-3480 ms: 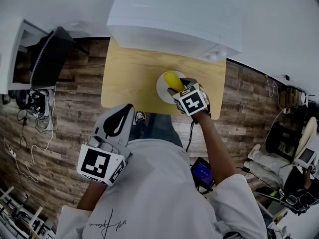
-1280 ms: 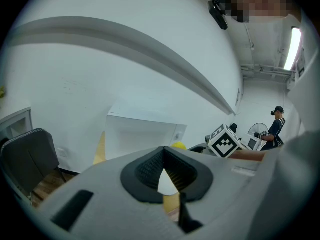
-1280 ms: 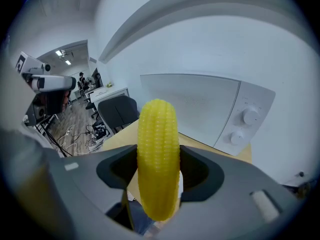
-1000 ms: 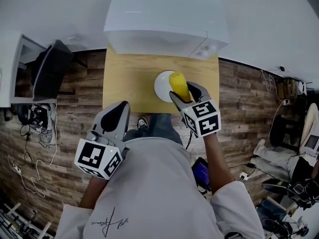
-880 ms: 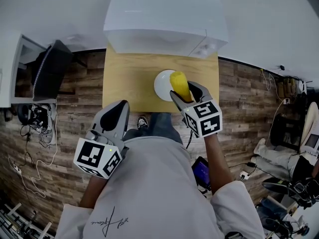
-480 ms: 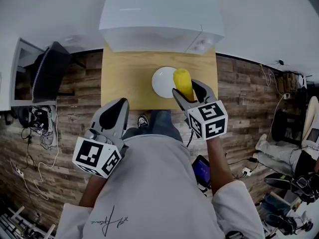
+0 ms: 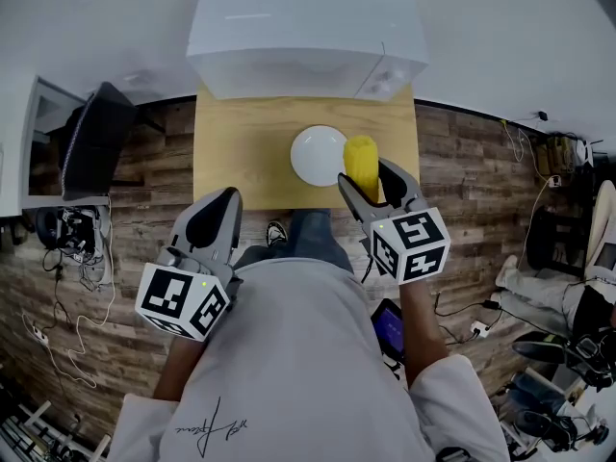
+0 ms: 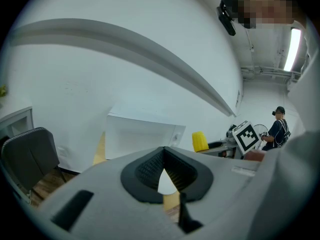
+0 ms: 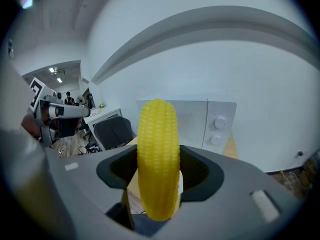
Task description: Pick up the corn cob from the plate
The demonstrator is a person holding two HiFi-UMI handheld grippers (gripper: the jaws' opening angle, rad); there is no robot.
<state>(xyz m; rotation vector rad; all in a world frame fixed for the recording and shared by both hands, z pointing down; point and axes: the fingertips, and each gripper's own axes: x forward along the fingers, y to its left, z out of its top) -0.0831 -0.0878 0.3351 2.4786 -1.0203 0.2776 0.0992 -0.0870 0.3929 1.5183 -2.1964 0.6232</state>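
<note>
My right gripper (image 7: pixel 377 183) is shut on a yellow corn cob (image 7: pixel 362 163), held up in the air just right of a bare white plate (image 7: pixel 316 155) on the wooden table (image 7: pixel 241 147). In the right gripper view the corn cob (image 9: pixel 158 156) stands upright, clamped between the dark jaws. Low at the left, my left gripper (image 7: pixel 214 219) hangs over the table's near edge, shut with nothing in it. In the left gripper view its pads (image 8: pixel 150 170) meet, and the corn cob (image 8: pixel 200 141) shows far off at the right.
A white microwave (image 7: pixel 306 29) stands at the back of the table against the wall. A dark office chair (image 7: pixel 89 138) sits on the wood floor at the left, with cables (image 7: pixel 58 248) below it. The person's legs and shoe (image 7: pixel 276 231) are under the table's near edge.
My right gripper has lifted the corn cob off the plate and carried it right and toward me, leaving the plate bare. The left gripper has barely moved.
</note>
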